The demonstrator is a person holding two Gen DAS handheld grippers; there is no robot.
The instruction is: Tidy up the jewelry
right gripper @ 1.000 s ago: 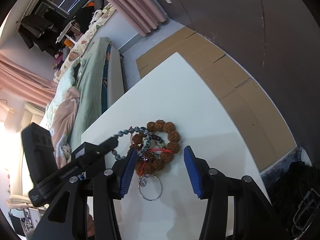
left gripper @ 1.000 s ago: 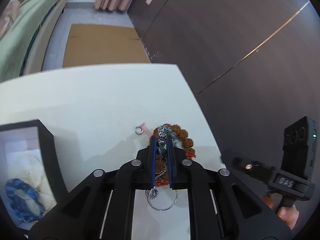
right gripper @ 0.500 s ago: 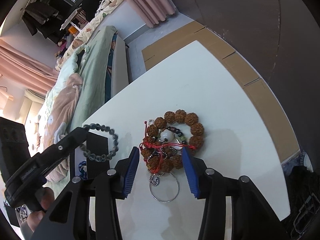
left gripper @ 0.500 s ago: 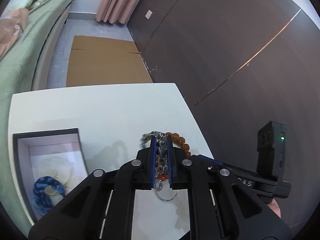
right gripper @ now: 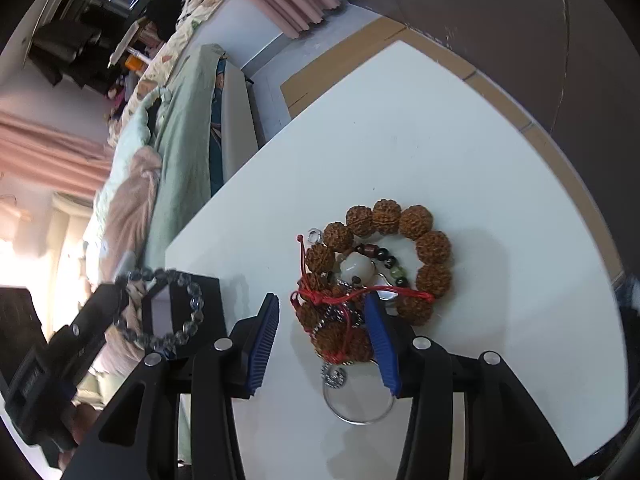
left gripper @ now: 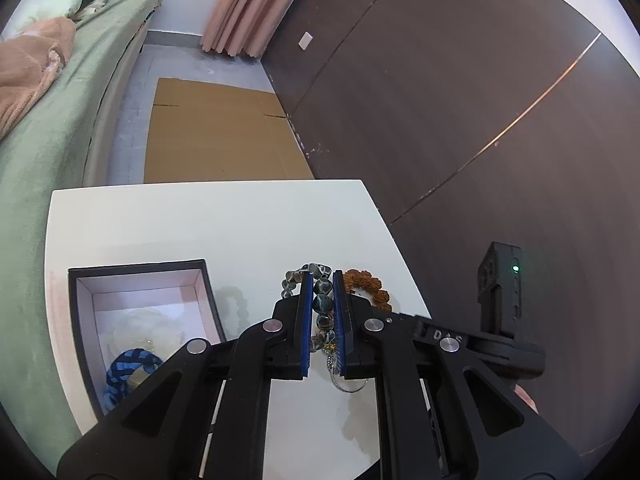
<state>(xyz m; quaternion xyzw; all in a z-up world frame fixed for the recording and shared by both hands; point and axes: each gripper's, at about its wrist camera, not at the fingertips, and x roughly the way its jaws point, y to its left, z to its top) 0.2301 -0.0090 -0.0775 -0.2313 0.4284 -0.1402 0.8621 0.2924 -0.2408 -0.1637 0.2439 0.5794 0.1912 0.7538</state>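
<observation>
My left gripper (left gripper: 322,280) is shut on a grey glass-bead bracelet (left gripper: 323,308) and holds it above the white table (left gripper: 200,224). In the right wrist view the bracelet (right gripper: 188,320) hangs as a loop over the black jewelry box (right gripper: 208,312). The box (left gripper: 140,276) is open, with a blue braided bracelet (left gripper: 128,368) inside. My right gripper (right gripper: 322,312) is open above a pile: a brown seed-bead bracelet (right gripper: 432,248), red cord (right gripper: 332,300), a white bead (right gripper: 356,268) and a metal ring (right gripper: 360,412).
A green bed (left gripper: 52,128) runs along the table's left side. Flat cardboard (left gripper: 216,132) lies on the floor beyond the table. A dark wall (left gripper: 460,100) stands at the right. The table's right edge (right gripper: 580,208) is near the pile.
My left gripper has lifted the grey bead bracelet off the pile and carried it up and left toward the box. My right gripper has stayed open over the pile.
</observation>
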